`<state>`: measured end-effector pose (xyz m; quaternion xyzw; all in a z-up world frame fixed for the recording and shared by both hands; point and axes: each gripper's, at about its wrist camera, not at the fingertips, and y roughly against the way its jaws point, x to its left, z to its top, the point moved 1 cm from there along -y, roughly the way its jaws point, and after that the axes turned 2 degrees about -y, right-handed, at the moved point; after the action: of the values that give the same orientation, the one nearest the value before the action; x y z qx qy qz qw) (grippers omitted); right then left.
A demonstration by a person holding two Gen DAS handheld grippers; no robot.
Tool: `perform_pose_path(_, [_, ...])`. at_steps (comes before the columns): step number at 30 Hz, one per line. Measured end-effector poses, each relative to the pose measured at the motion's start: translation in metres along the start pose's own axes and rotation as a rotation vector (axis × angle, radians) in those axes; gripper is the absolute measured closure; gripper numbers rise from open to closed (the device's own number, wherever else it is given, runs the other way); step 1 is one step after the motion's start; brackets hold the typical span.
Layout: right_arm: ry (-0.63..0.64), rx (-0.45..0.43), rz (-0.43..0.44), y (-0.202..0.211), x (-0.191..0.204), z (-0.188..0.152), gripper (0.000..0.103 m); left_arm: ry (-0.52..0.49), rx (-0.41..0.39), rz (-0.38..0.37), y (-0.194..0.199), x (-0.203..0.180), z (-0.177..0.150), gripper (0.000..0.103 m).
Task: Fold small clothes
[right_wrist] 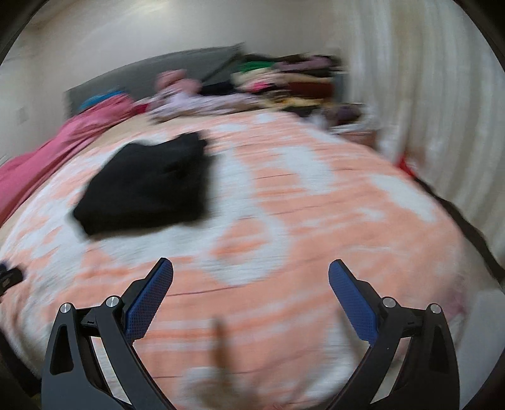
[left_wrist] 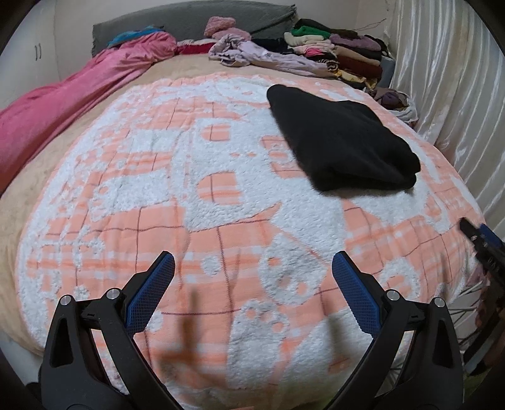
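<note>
A black garment (left_wrist: 341, 142) lies folded into a thick rectangle on the orange-and-white fleece blanket (left_wrist: 189, 195), to the right of the middle in the left wrist view. My left gripper (left_wrist: 252, 261) is open near the blanket's front edge, well short of the garment, with nothing between its blue pads. The right wrist view is motion-blurred; there the black garment (right_wrist: 148, 186) sits up and to the left. My right gripper (right_wrist: 251, 265) is open and empty above the blanket (right_wrist: 315, 220). The right gripper's tip (left_wrist: 483, 239) shows at the right edge of the left wrist view.
A pink quilt (left_wrist: 72, 104) runs along the bed's left side. Loose lilac clothes (left_wrist: 262, 53) and a stack of folded clothes (left_wrist: 341, 53) sit at the far end by the grey headboard (left_wrist: 195, 22). A white curtain (left_wrist: 457, 94) hangs on the right.
</note>
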<state>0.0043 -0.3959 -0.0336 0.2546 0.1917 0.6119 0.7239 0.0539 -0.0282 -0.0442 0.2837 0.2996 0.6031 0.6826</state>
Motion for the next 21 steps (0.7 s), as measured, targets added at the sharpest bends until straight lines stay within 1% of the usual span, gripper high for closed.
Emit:
perform_pose_path(1, [-0.032,-0.008,-0.041,0.001,-0.014,0.001,0.005,0.009,-0.002,-0.004,-0.001,0.005,0.000,0.010])
perform_pose_path(4, [-0.140,-0.044,-0.214,0.011,-0.071,0.000,0.005,0.063,-0.022,0.004,-0.001,0.033,0.004,0.010])
perform_pose_path(5, [-0.192,-0.054,-0.295,0.016,-0.102,-0.002,0.005,0.088,-0.029,0.012,-0.002,0.046,0.008,0.010])
perform_pose_path(6, [-0.228,-0.056,-0.349,0.019,-0.124,-0.004,0.005,0.112,-0.034,0.027,-0.002,0.059,0.011,0.010])
perform_pose_path(7, [-0.265,-0.059,-0.422,0.023,-0.152,-0.008,0.005,0.146,-0.035,0.055,-0.004,0.079,0.016,0.010])
perform_pose_path(9, [-0.321,-0.056,-0.541,0.030,-0.200,-0.018,0.005,0.220,-0.035,0.107,-0.009,0.124,0.027,0.010])
perform_pose_path(10, [-0.367,-0.045,-0.626,0.036,-0.236,-0.026,0.005,0.245,-0.032,0.133,-0.010,0.141,0.031,0.010])
perform_pose_path(12, [-0.435,-0.010,-0.746,0.046,-0.284,-0.042,0.005,0.302,-0.022,0.210,-0.015,0.187,0.040,0.010])
perform_pose_path(14, [-0.532,0.049,-0.879,0.057,-0.335,-0.063,0.005,0.340,-0.005,0.299,-0.023,0.236,0.047,0.010])
perform_pose_path(15, [-0.574,0.065,-0.907,0.061,-0.354,-0.073,0.005,0.352,0.002,0.330,-0.025,0.253,0.050,0.010])
perform_pose_path(16, [-0.623,0.093,-0.927,0.063,-0.376,-0.087,0.005,0.373,0.015,0.374,-0.031,0.279,0.052,0.010])
perform_pose_path(17, [-0.654,0.119,-0.945,0.064,-0.387,-0.096,0.005,0.392,0.027,0.407,-0.035,0.298,0.054,0.010])
perform_pose_path(18, [-0.707,0.152,-0.932,0.063,-0.400,-0.107,0.005,0.413,0.040,0.432,-0.039,0.316,0.056,0.010])
perform_pose_path(19, [-0.767,0.186,-0.890,0.060,-0.411,-0.117,0.005,0.442,0.053,0.452,-0.044,0.337,0.058,0.010])
perform_pose_path(20, [-0.798,0.209,-0.872,0.057,-0.416,-0.123,0.004,0.466,0.062,0.461,-0.048,0.354,0.060,0.010])
perform_pose_path(21, [-0.817,0.206,-0.852,0.056,-0.419,-0.127,0.004,0.488,0.070,0.465,-0.051,0.370,0.060,0.010])
